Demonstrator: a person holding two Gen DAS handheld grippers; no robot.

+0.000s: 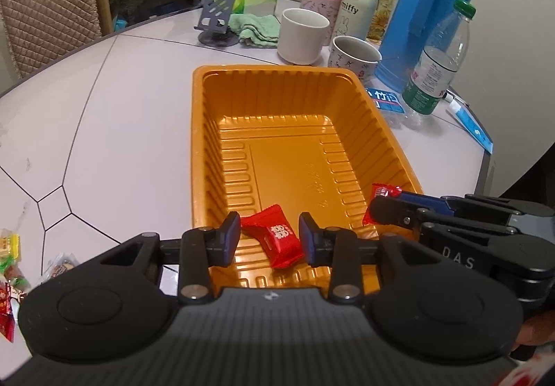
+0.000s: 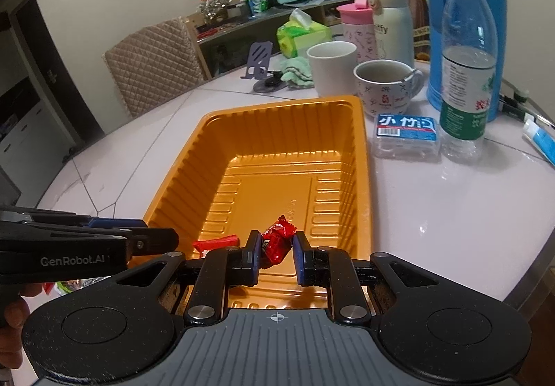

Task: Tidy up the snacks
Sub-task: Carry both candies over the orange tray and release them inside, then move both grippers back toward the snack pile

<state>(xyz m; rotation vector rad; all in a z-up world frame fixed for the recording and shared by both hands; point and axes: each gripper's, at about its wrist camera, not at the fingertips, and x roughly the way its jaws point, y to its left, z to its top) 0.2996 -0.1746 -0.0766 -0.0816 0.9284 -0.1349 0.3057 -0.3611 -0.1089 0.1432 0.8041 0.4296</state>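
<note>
Orange tray (image 1: 199, 143) sits on the worktop (image 1: 131, 101); one red candy (image 1: 277, 236) lies at its near end. Left gripper (image 1: 270, 235) spread open over it. Right gripper (image 2: 276, 249) open around a crinkled red candy (image 2: 275, 242), grip uncertain.

Blue thermos (image 1: 435, 4) at back right of surface (image 1: 138, 108). Water bottle (image 2: 466, 66) just in front of thermos; small blue-labelled box (image 2: 406, 136) left of bottle. White mug (image 1: 302, 35), patterned cup (image 2: 385, 85) left of thermos. Green cloth (image 1: 258, 30) further left.
</note>
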